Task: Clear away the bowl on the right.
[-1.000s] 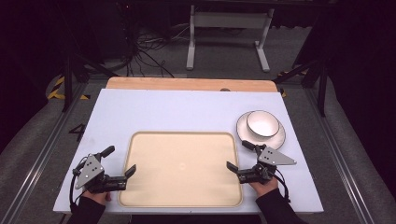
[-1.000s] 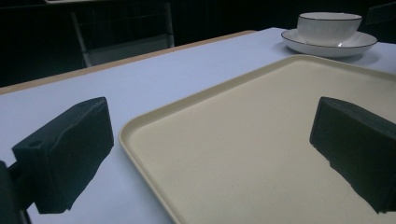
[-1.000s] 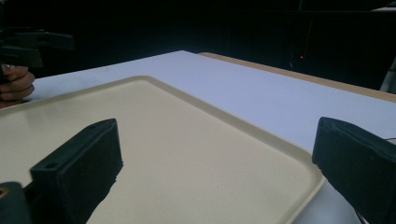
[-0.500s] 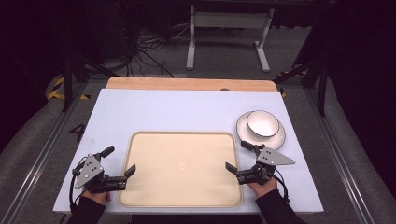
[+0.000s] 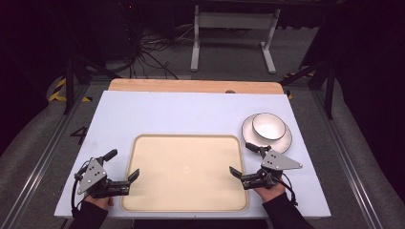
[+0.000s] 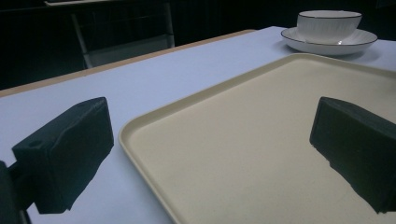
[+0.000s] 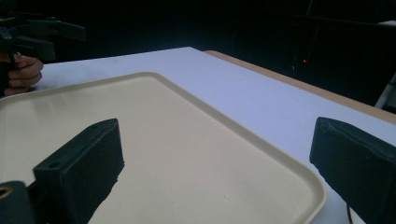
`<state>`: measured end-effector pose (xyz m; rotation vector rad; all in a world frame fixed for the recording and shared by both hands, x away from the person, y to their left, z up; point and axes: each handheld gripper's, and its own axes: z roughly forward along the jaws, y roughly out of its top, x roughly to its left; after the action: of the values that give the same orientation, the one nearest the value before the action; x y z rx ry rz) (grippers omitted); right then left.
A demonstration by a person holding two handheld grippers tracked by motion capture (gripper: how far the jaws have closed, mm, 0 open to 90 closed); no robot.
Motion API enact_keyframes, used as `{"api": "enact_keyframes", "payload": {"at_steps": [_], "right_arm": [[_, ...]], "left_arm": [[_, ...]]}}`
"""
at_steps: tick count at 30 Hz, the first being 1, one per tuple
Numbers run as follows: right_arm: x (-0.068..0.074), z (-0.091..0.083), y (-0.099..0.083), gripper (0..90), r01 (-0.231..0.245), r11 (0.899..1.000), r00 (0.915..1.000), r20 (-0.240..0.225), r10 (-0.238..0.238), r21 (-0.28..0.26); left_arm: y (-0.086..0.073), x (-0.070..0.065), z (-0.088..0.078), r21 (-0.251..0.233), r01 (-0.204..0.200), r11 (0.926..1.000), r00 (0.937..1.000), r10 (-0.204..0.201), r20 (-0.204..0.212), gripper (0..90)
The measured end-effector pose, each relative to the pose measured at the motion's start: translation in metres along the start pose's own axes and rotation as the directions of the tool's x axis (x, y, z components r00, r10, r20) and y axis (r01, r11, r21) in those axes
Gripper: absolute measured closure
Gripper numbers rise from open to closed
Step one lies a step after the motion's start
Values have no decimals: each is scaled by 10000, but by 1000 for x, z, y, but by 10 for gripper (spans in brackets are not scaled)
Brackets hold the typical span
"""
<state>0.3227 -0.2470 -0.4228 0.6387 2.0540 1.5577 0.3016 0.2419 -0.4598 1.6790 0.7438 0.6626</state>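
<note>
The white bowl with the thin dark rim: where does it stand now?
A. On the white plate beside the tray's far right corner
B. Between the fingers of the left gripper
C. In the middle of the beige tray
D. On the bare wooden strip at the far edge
A: in the high view the white bowl with the thin dark rim sits on the round white plate, outside the beige rectangular tray.
</note>
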Motion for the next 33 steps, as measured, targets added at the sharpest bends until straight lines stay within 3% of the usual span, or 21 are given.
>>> {"api": "enact_keyframes", "payload": {"at_steps": [7,16,21,23,25,30,33], "right_arm": [[5,-4,15,24,349,9990,9993,114,-346,-283],[6,-7,30,17,313,9962,9995,47,-310,-817],[6,-6,35,11,493,9957,9985,264,-474,-780],[4,-4,37,18,154,9959,9999,-21,-156,-895],[3,-4,39,23,332,9951,9994,137,-320,-933],[0,-2,37,26,8,9969,9995,-329,-34,-787],[0,-2,39,17,222,9973,9996,-132,-232,-698]], "left_arm": [[0,0,1,-8,-7,10000,10000,7,0,2],[0,0,0,-17,5,10000,10000,-6,-15,1],[0,0,0,-15,-6,10000,10000,6,-24,1],[0,0,0,-17,-8,10000,10000,8,-26,1],[0,0,0,-18,-4,10000,10000,4,-24,1],[0,0,0,-8,-11,10000,10000,11,-14,1],[0,0,0,-7,4,10000,10000,-4,-26,1]]}}
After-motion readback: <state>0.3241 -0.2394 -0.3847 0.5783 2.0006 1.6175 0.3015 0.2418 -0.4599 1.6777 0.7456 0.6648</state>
